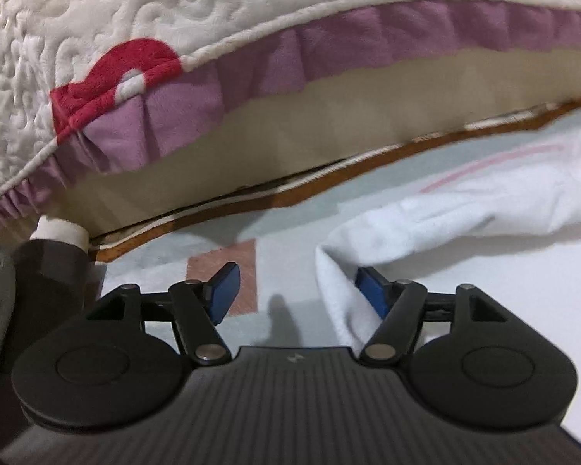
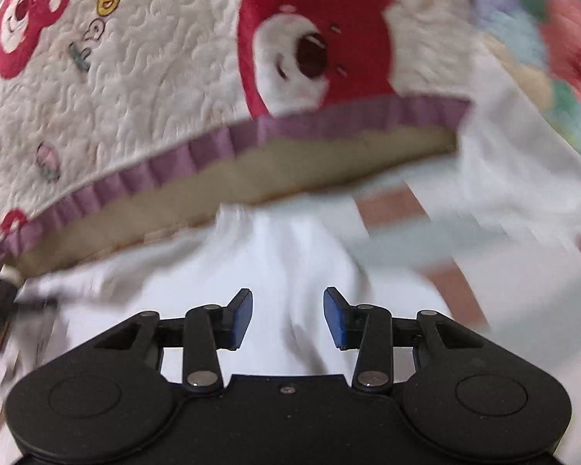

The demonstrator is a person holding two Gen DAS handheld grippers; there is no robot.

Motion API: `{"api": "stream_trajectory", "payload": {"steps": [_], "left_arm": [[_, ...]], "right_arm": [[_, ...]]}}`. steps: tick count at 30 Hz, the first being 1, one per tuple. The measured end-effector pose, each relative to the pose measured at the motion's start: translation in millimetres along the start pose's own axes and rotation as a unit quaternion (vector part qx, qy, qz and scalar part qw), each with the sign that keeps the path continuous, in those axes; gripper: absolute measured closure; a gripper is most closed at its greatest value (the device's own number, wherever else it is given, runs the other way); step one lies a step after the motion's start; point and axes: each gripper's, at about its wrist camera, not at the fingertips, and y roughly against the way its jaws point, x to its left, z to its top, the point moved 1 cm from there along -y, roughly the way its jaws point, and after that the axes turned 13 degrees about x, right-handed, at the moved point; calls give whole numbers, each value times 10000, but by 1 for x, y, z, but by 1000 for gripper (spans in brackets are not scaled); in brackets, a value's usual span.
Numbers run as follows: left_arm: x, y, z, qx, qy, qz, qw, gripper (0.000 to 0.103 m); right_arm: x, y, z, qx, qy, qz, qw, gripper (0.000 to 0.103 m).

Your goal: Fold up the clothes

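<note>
**A:** Left wrist view first: the left gripper (image 1: 294, 290) has its blue fingers (image 1: 222, 294) spread wide and holds nothing. An edge of the white garment (image 1: 445, 217) drapes over the inner face of the right-hand finger, but it is not pinched.

**B:** And the right gripper (image 2: 286, 316)?

**A:** Its fingers (image 2: 241, 317) are parted too, with nothing between them, hovering above a ridge of the same white garment (image 2: 275, 255), which lies rumpled on a pale patterned floor mat (image 1: 220, 271) just near the bed (image 1: 290, 124).

**B:** How will it handle?

**A:** I'd judge it light, limp and thin. It will sag and slide unless taken at a hem or corner, so the near edge by the left gripper looks the best hold.

**B:** Any containers?

**A:** None visible. Farther off there is only the quilted bear-print bedspread (image 2: 143, 89) with its purple ruffle (image 1: 368, 38). The right wrist view is blurred, so finer detail is lost.
</note>
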Motion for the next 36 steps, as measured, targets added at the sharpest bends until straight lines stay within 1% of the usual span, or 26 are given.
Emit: {"api": "stream_trajectory", "payload": {"steps": [1, 3, 4, 5, 6, 7, 8, 9, 11, 12, 14, 15, 16, 18, 19, 20, 22, 23, 25, 27, 30, 32, 33, 34, 35, 36], "left_arm": [[5, 1, 6, 11, 207, -12, 9998, 36], [20, 2, 16, 156, 831, -320, 9959, 36], [32, -2, 19, 360, 1342, -638, 9882, 37], [44, -9, 19, 637, 1947, -1060, 9730, 38], [55, -16, 17, 913, 2421, -1438, 9552, 44], [61, -19, 16, 1107, 2669, -1558, 9446, 47], [60, -17, 14, 1194, 2660, -1519, 9444, 47], [55, -11, 15, 1164, 2404, -1416, 9532, 47], [35, 9, 14, 1133, 1518, -1203, 9745, 47], [22, 22, 12, 1161, 1057, -1134, 9811, 47], [-1, 51, 10, 1243, 302, -1109, 9856, 47], [-12, 66, 9, 1362, 28, -1123, 9843, 47], [-24, 80, 11, 1650, -101, -1105, 9800, 47], [-47, 108, 17, 2268, -321, -1054, 9677, 47], [-59, 126, 20, 2316, -401, -1185, 9647, 46], [-77, 147, 23, 2222, -622, -1272, 9647, 45], [-115, 181, 27, 1896, -1236, -1111, 9677, 40], [-137, 196, 28, 1703, -1549, -1051, 9674, 38], [-172, 212, 26, 1479, -1915, -1157, 9634, 35], [-206, 219, 23, 1413, -2142, -1374, 9567, 34], [-256, 212, 16, 1541, -2488, -1435, 9454, 34], [-283, 204, 14, 1515, -2622, -1503, 9411, 34], [-299, 202, 15, 1465, -2661, -1535, 9403, 34], [-310, 195, 16, 1349, -2634, -1572, 9422, 34], [-320, 190, 19, 1232, -2584, -1617, 9444, 34], [-329, 185, 22, 1177, -2581, -1640, 9448, 34]], "right_arm": [[-6, 12, -12, 10, -2, -76, 10000, 57], [-21, 32, -33, -107, -5, -227, 9997, 57], [-29, 42, -42, -177, -6, -303, 9994, 57], [-39, 46, -49, -196, -40, -354, 9992, 57], [-49, 48, -55, -200, -107, -452, 9987, 56], [-56, 50, -58, -227, -187, -572, 9979, 56], [-65, 51, -60, -291, -363, -687, 9965, 56], [-72, 52, -61, -367, -600, -695, 9951, 56], [-87, 54, -64, -482, -1377, -335, 9887, 56], [-92, 53, -67, -496, -1780, -31, 9828, 56], [-89, 49, -67, -377, -1887, 332, 9807, 56], [-87, 47, -67, -306, -1884, 490, 9804, 55], [-84, 45, -65, -245, -1741, 479, 9833, 54], [-75, 44, -59, -131, -1338, 316, 9904, 51], [-73, 42, -57, -75, -1243, 321, 9917, 51], [-72, 41, -56, -21, -1191, 362, 9922, 50], [-70, 39, -54, 87, -1087, 444, 9930, 47], [-71, 37, -53, 150, -1065, 330, 9937, 46], [-78, 30, -54, 284, -1099, -2, 9935, 45], [-89, 25, -60, 307, -1265, -175, 9913, 45], [-94, 13, -60, 15, -1305, -300, 9910, 43], [-85, 9, -58, 75, -1160, -44, 9932, 43], [-79, 7, -58, 103, -965, -43, 9953, 44], [-72, 4, -59, 121, -723, -104, 9973, 61], [-66, 2, -57, 164, -400, -362, 9984, 80], [-68, 5, -55, 88, -330, -487, 9982, 99]]}}
